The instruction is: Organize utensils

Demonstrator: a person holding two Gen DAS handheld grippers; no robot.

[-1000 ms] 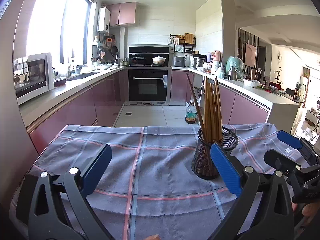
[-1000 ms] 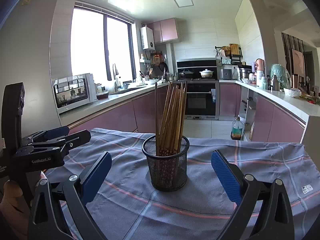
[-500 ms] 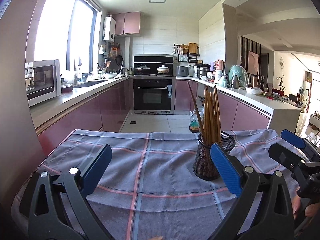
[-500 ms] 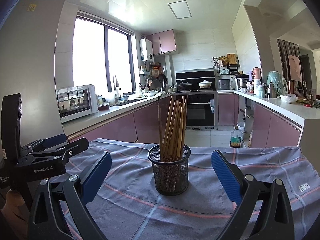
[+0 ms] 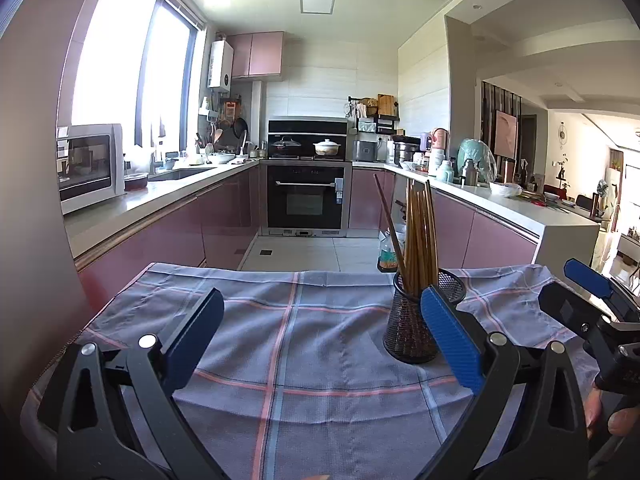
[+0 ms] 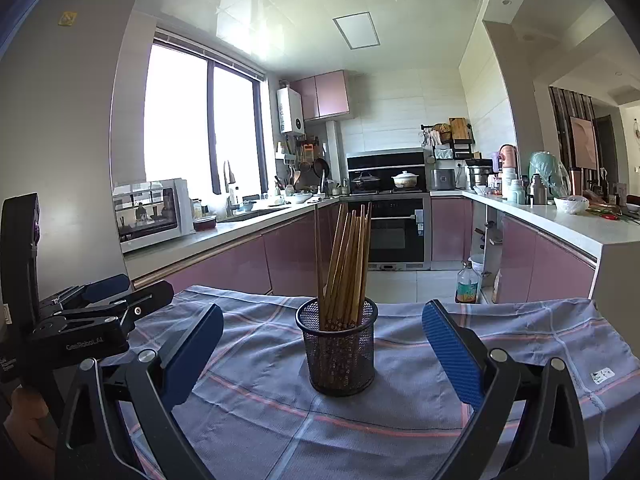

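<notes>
Wooden chopsticks (image 6: 345, 260) standing bundled in the black mesh cup (image 6: 339, 350), centre of the right-wrist frame, on the checked cloth (image 6: 520, 332). Nothing loose in sight; seemingly finished. Left gripper (image 5: 320, 340) and right gripper (image 6: 322, 350) spread wide, empty.

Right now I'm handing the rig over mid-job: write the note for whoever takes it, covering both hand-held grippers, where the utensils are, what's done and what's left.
Left hand-held gripper: open, empty, held over the checked cloth, left of the holder.
Right hand-held gripper: open, empty, lined up on the holder but not touching it.
Wooden chopsticks: all bunched in the black mesh holder, which stands upright on the cloth; one stick leans away from the rest.
Done: no loose utensils show on the cloth, so the gathering looks finished.
Left: probably only to straighten the leaning stick, if wanted, and pull both grippers clear.
</notes>
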